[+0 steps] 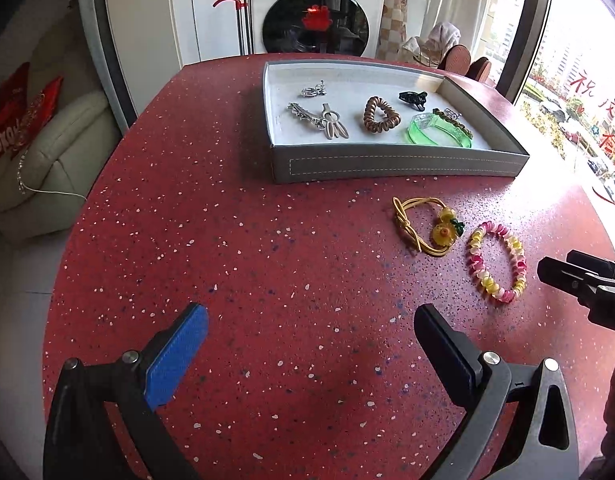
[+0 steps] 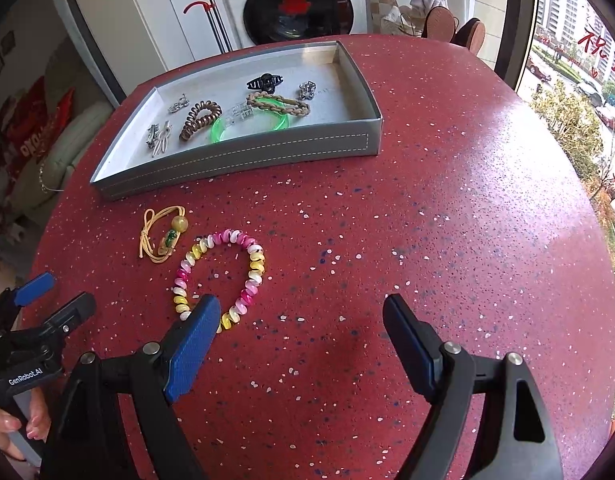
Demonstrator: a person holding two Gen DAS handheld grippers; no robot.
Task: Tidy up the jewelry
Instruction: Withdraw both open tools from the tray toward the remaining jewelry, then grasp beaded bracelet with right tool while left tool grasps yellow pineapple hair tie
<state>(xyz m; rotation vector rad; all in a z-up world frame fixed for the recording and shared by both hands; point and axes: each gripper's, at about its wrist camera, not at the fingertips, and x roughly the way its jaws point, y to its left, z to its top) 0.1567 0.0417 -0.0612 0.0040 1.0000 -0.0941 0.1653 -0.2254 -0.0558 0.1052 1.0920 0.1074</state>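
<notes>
A grey tray on the red speckled table holds several pieces: silver clips, a brown coil tie, a green bangle and a black claw clip. In front of it, on the table, lie a yellow cord tie with a flower charm and a pink-yellow-white bead bracelet. My left gripper stands open over bare table, left of both pieces. My right gripper is open too, its left finger just in front of the bracelet's near edge.
The round red table ends close behind the tray. A washing machine and a red-handled mop stand beyond it, a cream sofa with red cushions at the left, a window at the right. A hand holds the left gripper's handle.
</notes>
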